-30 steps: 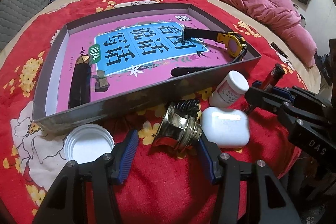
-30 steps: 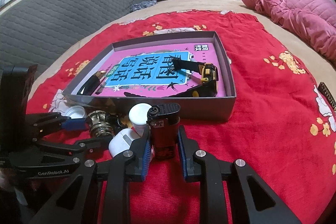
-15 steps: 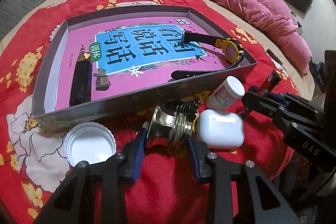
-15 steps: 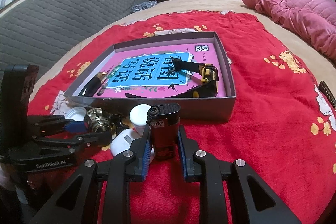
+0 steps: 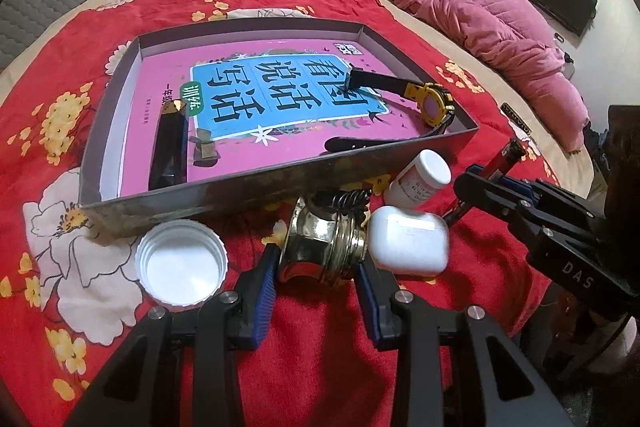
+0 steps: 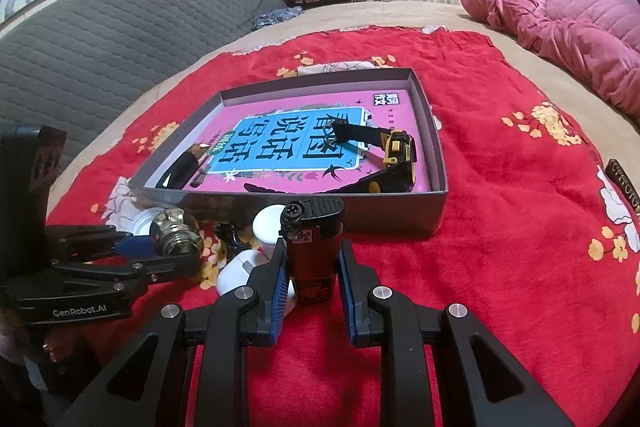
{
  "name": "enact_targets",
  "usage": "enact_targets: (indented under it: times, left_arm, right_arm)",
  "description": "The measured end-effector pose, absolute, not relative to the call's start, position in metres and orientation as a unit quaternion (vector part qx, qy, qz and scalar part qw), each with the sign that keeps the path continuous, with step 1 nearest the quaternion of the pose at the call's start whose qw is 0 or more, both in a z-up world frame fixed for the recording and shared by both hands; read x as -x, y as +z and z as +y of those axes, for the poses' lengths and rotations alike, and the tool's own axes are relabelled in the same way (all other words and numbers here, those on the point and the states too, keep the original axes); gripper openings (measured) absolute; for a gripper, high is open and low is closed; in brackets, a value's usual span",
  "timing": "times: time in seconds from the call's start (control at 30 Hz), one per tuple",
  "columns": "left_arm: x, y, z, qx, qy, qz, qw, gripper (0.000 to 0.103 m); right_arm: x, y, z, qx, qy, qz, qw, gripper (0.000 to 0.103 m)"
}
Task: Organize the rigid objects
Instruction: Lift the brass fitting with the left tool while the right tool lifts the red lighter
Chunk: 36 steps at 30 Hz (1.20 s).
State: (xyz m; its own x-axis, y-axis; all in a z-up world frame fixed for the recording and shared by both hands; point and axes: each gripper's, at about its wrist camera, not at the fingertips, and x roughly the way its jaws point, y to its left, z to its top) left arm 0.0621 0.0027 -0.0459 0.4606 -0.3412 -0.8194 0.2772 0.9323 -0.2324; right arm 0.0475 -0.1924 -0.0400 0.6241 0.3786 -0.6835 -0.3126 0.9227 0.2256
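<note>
I take the grey box [image 5: 256, 187] on the red floral blanket [image 5: 400, 307] as my landmark. Inside it lie a pink book [image 5: 248, 99], a yellow-cased watch [image 5: 434, 105] toward its right corner, and a dark folded item [image 5: 168, 147] near its left wall. So part of the sorting looks done, if those went in as part of it.

Everything left sits outside the box, along its near wall. My left tool [image 5: 318, 267] is narrowed around the brass door knob [image 5: 324, 247], both blue pads touching its sides, the knob resting just in front of the near wall. My right tool [image 6: 312, 267] clamps the red and black lighter [image 6: 314, 247] upright, also just short of the near wall, toward the box's right half. Both seem gripped but not lifted clear; I cannot tell whether either has left the blanket.

Still loose in front of the box: a white jar lid [image 5: 182, 267] near its left corner, a white earbud case [image 5: 408, 245] touching the knob's right side, a small white bottle [image 5: 418, 177] against the near wall, and a black claw clip [image 5: 346, 197] tucked behind the knob.

I judge the task roughly a third along: two pieces in hand, four waiting.
</note>
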Motion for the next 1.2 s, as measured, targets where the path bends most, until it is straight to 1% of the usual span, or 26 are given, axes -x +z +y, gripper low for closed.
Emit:
enact_targets:
  times: [1.2]
  left_arm:
    - [-0.045,-0.015,0.011,0.037,-0.170,0.447,0.877,0.037]
  right_arm:
    - [-0.032,-0.016,-0.201,-0.054,0.186,0.354,0.915,0.023]
